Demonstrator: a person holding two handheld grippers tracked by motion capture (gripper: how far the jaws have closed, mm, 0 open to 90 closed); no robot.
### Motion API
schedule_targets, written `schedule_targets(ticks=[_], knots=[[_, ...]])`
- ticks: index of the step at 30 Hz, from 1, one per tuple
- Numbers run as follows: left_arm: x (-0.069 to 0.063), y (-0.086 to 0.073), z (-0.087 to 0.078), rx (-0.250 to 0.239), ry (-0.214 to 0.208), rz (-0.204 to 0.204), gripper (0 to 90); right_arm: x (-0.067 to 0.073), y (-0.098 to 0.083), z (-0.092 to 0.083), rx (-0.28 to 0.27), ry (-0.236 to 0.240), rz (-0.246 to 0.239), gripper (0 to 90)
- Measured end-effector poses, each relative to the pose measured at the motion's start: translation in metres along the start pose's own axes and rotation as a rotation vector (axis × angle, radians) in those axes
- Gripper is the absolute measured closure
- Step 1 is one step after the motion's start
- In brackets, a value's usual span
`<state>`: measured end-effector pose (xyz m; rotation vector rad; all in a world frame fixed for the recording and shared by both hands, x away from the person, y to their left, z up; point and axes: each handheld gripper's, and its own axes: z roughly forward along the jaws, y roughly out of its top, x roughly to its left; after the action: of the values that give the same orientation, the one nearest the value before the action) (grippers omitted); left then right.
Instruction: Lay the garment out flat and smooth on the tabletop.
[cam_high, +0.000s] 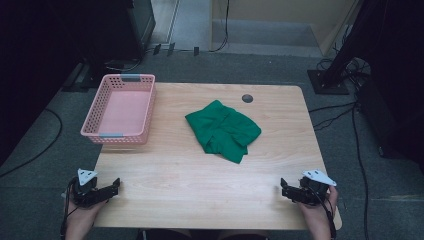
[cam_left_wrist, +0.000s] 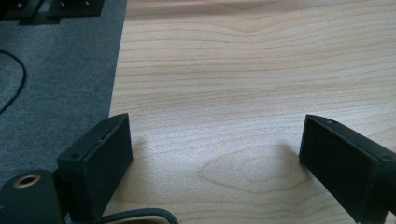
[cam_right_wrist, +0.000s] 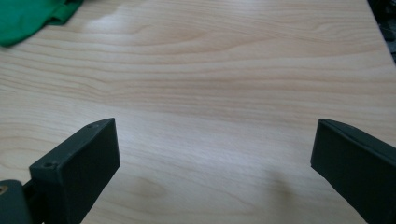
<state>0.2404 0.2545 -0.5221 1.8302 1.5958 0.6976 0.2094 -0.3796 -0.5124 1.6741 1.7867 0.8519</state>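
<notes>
A crumpled green cloth (cam_high: 223, 130) lies on the wooden table (cam_high: 175, 175), a little right of its middle; a corner of the green cloth (cam_right_wrist: 28, 16) shows at the top left of the right gripper view. An empty pink basket (cam_high: 120, 108) stands at the table's far left. My left gripper (cam_high: 117, 186) is held at the near left corner, jaws wide apart over bare wood, as the left gripper (cam_left_wrist: 215, 140) view confirms. My right gripper (cam_high: 283, 188) sits at the near right edge, open too, and the right gripper (cam_right_wrist: 215, 144) has nothing between its jaws.
A dark round cable hole (cam_high: 247, 98) sits near the table's far edge. Grey carpet (cam_left_wrist: 56, 70) with cables surrounds the table. Dark equipment and stands rise at the back left and right.
</notes>
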Motion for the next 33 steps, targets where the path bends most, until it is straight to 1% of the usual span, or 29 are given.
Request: schedule_targets(ticks=[9,15,26,27,30,33], knots=[[0.0,0.0,0.0,-0.001,-0.002,-0.001,10.2,0.012,0.015,0.004,-0.009,0.028,-0.004,1.3],[0.0,0.0,0.0,0.0,-0.002,0.001,10.3,0.021,0.025,0.008,-0.002,0.039,-0.025,1.3],[0.0,0.0,0.0,-0.001,-0.003,0.001,10.2,0.039,0.045,0.013,-0.028,0.069,-0.046,1.4],[0.0,0.0,0.0,-0.001,-0.003,0.001,10.2,0.039,0.045,0.013,-0.028,0.069,-0.046,1.4],[0.0,0.0,0.0,0.0,-0.004,0.003,10.3,0.048,0.053,0.016,-0.026,0.081,-0.067,1.4],[0.0,0.0,0.0,-0.001,-0.005,0.003,10.3,0.055,0.059,0.019,-0.029,0.088,-0.075,1.4]])
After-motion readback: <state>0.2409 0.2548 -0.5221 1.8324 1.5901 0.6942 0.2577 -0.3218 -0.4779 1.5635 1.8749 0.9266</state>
